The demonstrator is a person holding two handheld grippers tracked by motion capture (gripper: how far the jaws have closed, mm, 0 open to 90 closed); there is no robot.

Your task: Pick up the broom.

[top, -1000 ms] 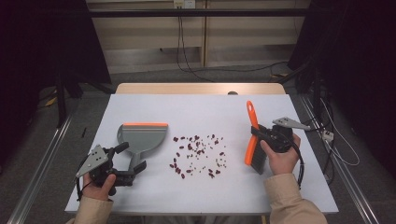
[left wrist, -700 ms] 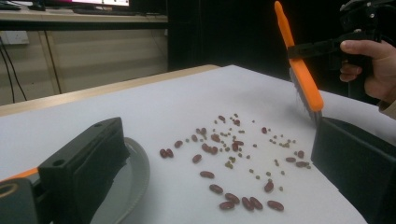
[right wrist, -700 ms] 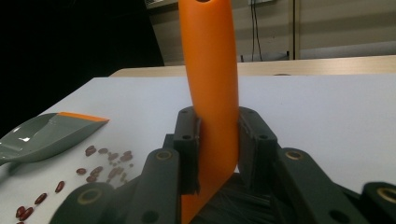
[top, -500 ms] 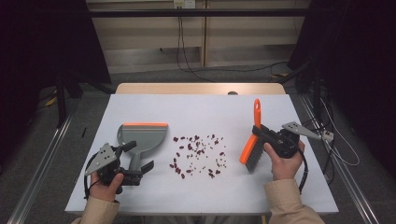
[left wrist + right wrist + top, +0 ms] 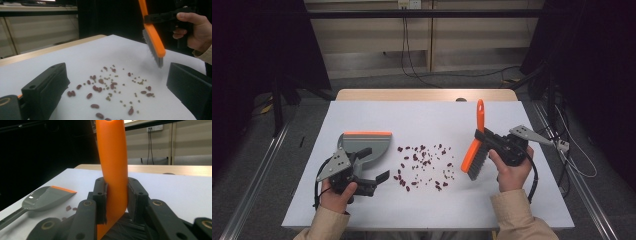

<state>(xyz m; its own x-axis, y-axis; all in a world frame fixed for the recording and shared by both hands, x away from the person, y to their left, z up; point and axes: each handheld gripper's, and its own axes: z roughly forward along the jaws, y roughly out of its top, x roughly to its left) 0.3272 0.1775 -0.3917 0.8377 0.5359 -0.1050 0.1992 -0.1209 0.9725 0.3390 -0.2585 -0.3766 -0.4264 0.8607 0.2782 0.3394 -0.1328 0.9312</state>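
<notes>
Overhead, right hand-held gripper [image 5: 486,140] clamps the orange brush [image 5: 475,145] beside scattered beans [image 5: 423,165].

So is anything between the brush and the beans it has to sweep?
Nothing visible. The brush, held in the right gripper, hangs just right of the scattered beans, with bare white table between them.
</notes>
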